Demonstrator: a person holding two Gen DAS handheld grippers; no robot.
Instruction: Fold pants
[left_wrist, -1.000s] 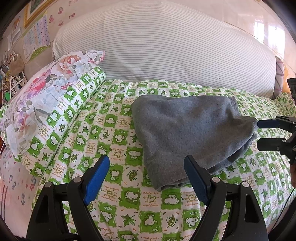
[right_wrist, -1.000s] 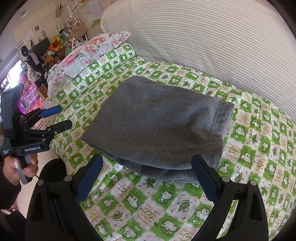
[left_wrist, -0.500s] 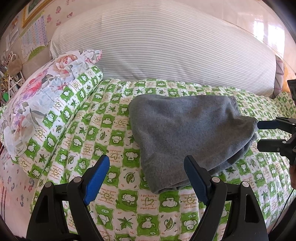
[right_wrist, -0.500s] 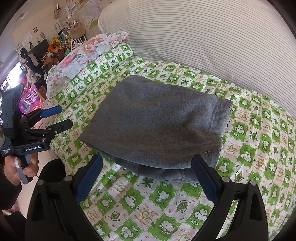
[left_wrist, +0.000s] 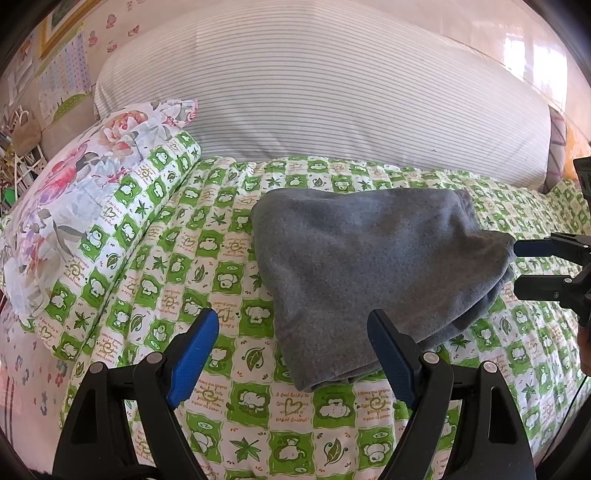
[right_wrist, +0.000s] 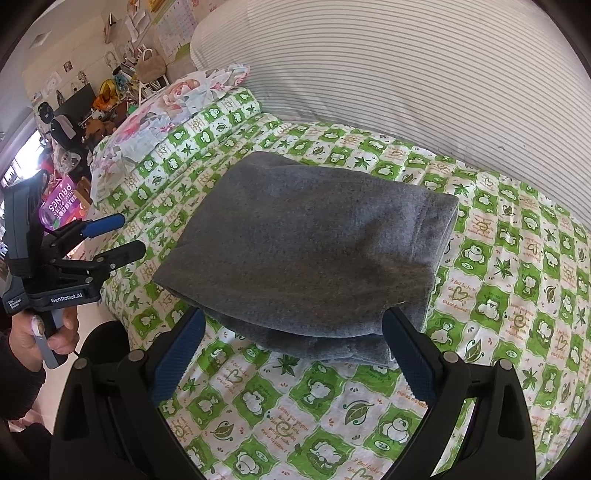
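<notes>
Grey fleece pants (left_wrist: 373, 266) (right_wrist: 310, 251) lie folded into a thick rectangle on the green-and-white checked bedcover (left_wrist: 207, 258) (right_wrist: 517, 280). My left gripper (left_wrist: 291, 343) stands open just before the bundle's near left corner, holding nothing; the right wrist view also shows it (right_wrist: 122, 236) off the bed's left edge, held by a hand (right_wrist: 40, 332). My right gripper (right_wrist: 295, 339) is open too, its blue-padded fingers straddling the near folded edge without pinching it. In the left wrist view it (left_wrist: 517, 267) sits at the bundle's right end.
A big striped bolster (left_wrist: 325, 107) (right_wrist: 424, 66) runs along the back of the bed. A floral pillow (left_wrist: 70, 188) (right_wrist: 166, 110) lies at the left end. Cluttered shelves and a purple box (right_wrist: 61, 206) stand beyond the bed's left edge.
Both cameras have drifted slightly, so the folded pants sit a little higher and further left in view. The pants themselves have not moved, and both grippers stay open.
</notes>
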